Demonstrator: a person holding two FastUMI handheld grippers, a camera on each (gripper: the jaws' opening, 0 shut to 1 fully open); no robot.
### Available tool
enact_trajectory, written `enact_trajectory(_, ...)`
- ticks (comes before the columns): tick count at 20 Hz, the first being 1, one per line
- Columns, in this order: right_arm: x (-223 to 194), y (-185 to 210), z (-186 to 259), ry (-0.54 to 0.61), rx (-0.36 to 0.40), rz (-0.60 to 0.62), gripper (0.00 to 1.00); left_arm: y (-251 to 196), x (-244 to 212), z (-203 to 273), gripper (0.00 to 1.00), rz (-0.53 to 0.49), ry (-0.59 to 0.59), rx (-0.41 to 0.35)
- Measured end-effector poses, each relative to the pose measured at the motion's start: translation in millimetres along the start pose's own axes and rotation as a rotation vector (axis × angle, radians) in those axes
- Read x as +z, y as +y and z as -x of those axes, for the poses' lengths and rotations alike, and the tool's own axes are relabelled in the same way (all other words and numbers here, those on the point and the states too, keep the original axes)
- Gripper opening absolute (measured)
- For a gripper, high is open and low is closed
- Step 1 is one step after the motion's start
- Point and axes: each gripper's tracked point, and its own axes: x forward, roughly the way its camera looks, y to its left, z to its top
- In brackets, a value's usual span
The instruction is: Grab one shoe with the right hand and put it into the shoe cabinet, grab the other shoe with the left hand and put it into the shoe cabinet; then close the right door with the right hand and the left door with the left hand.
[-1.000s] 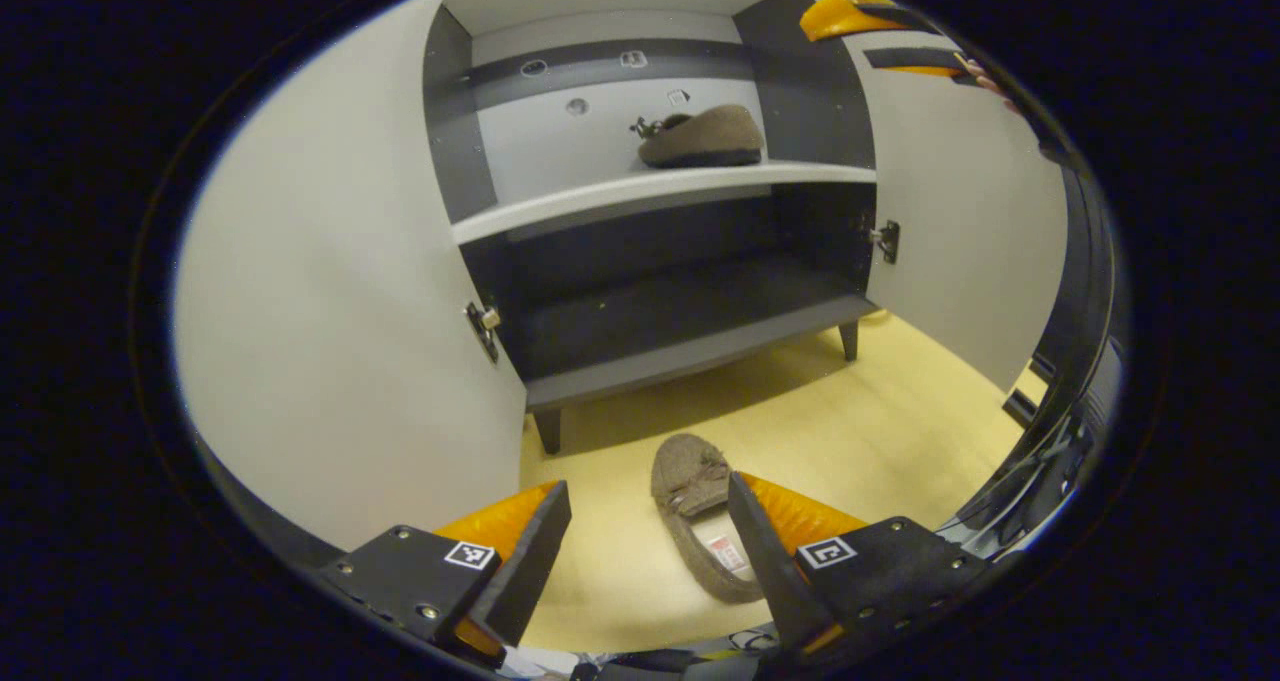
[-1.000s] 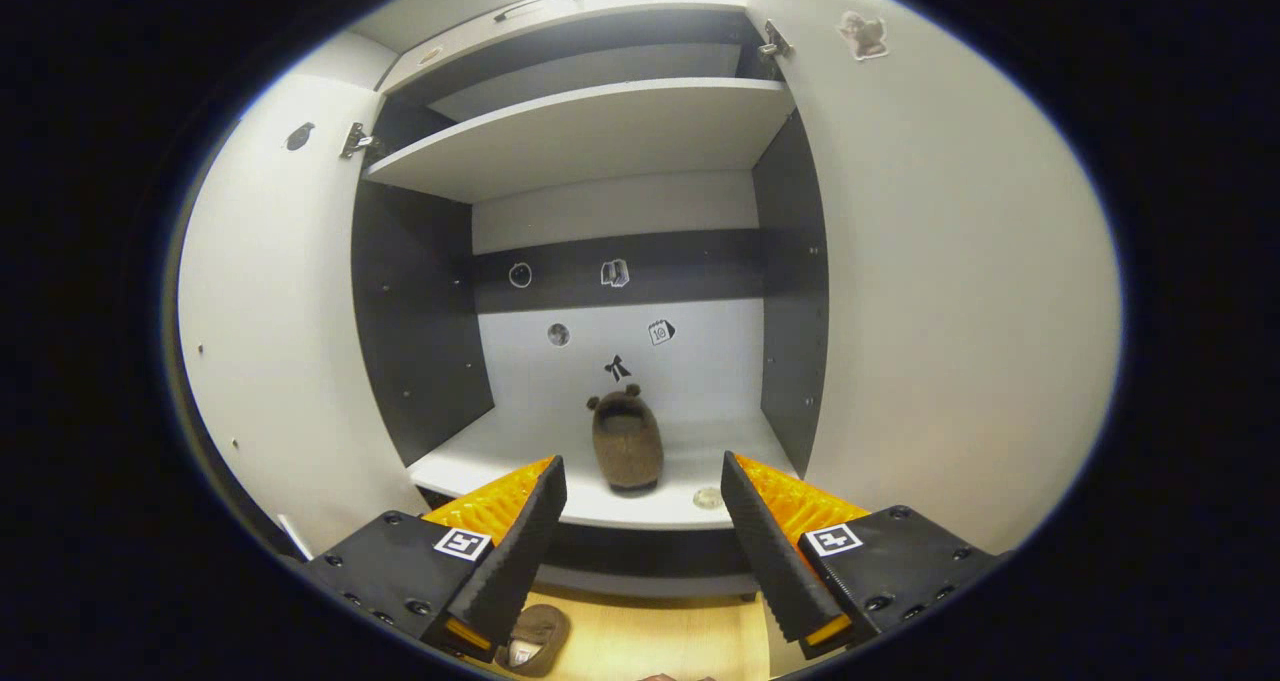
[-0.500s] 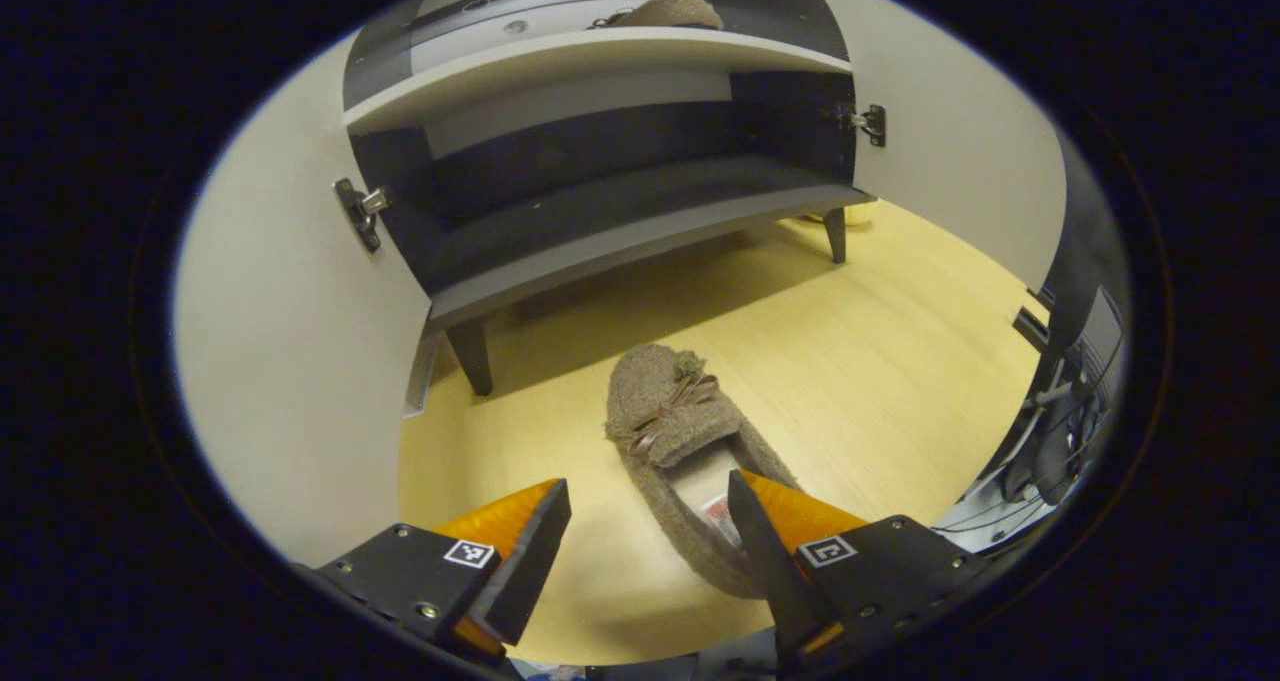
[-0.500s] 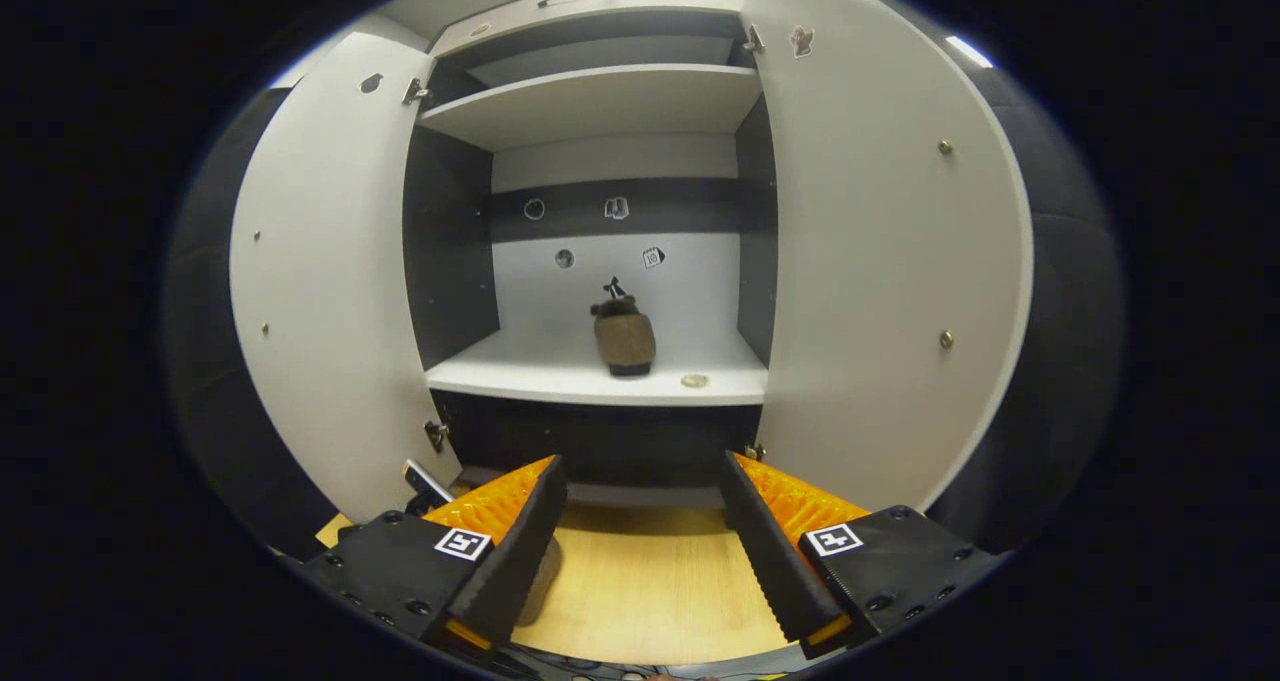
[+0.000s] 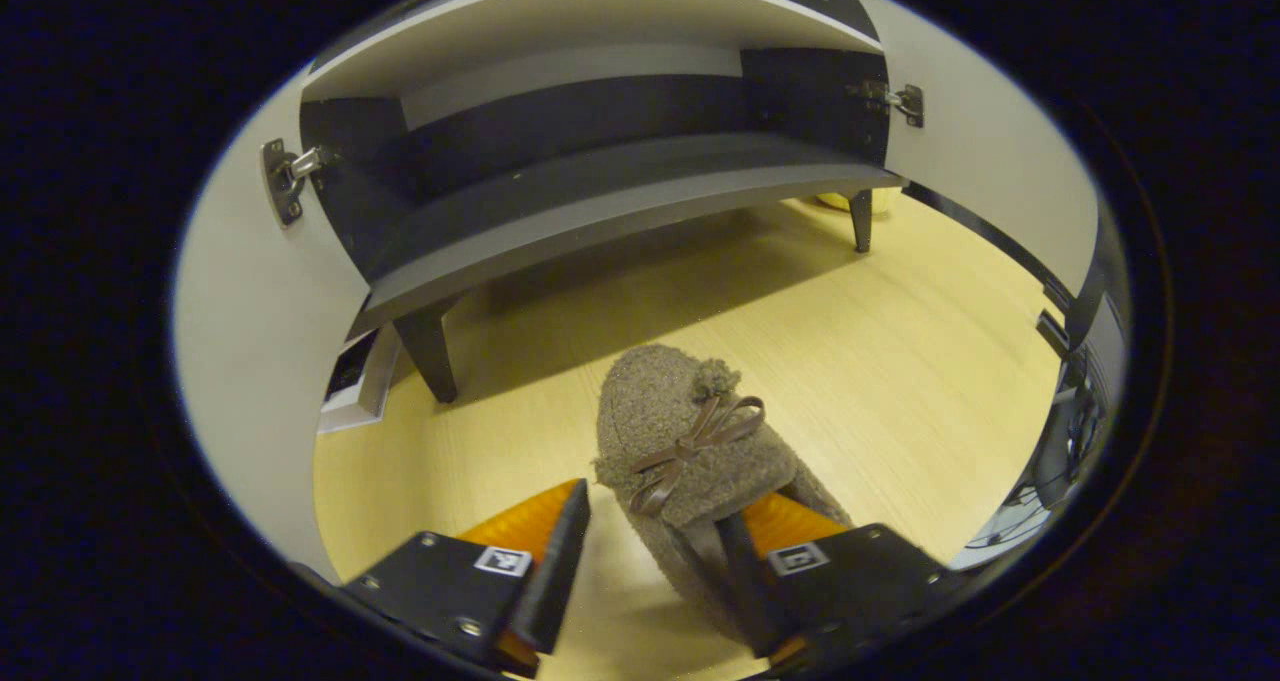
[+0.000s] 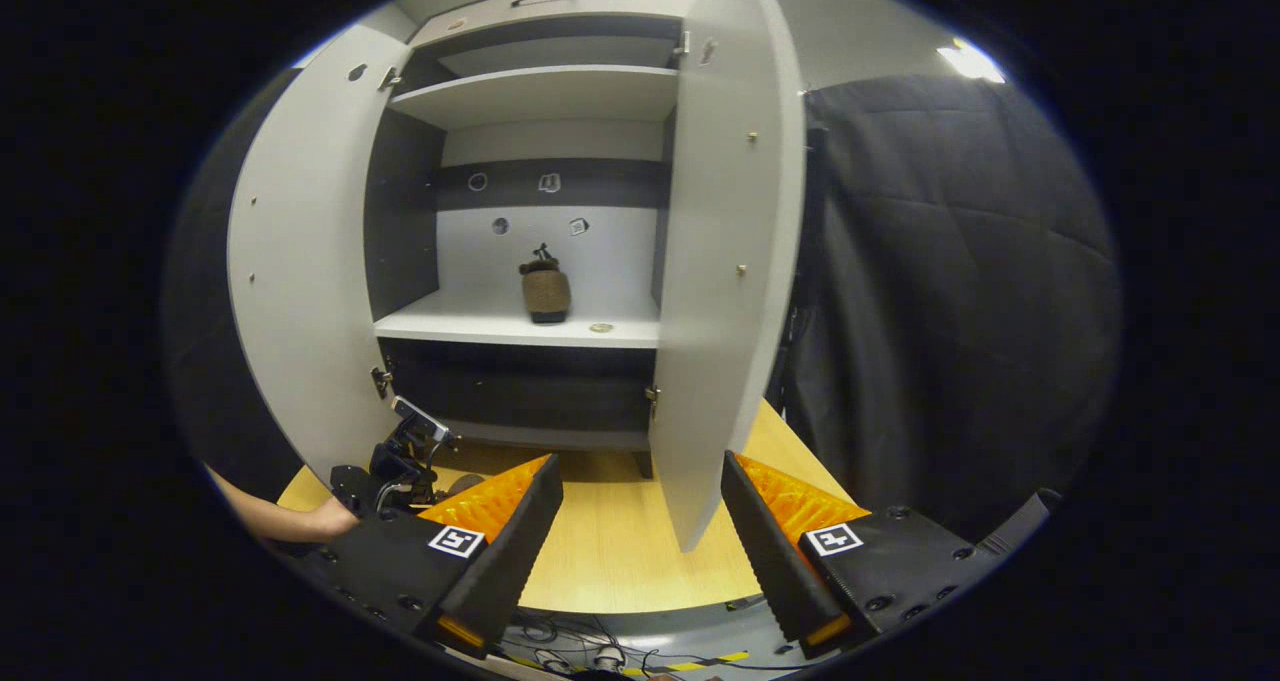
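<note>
A brown fuzzy shoe with a bow lies on the wooden floor, toe toward the cabinet. My left gripper is open low over its heel end. One finger reaches into the shoe's opening under the upper; the other finger stands outside its side wall. The other brown shoe stands on the white middle shelf of the shoe cabinet. My right gripper is open with nothing in it, held back from the cabinet by the edge of the right door. Both doors stand open, the left door swung wide.
The dark bottom shelf sits on short legs above the floor. A white flat object lies by the left door's foot. A person's forearm shows low left. Black cloth hangs right of the cabinet; cables lie at the floor's edge.
My left gripper has dropped toward the floor shoe and slid forward around its heel end. My right gripper has pulled back from the cabinet and shifted to the right.
</note>
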Motion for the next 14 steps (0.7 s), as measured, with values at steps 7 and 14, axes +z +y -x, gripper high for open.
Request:
enact_trajectory(7,4,-93,23,-0.051,-0.217,-0.052,0.97,5,-4,-15,0.17,0.067,0.029,0.045)
enact_trajectory(14,23,-164,-27,-0.096,-0.185,-0.035,1.00,-1,-7,15,0.02,0.205,0.096,0.097)
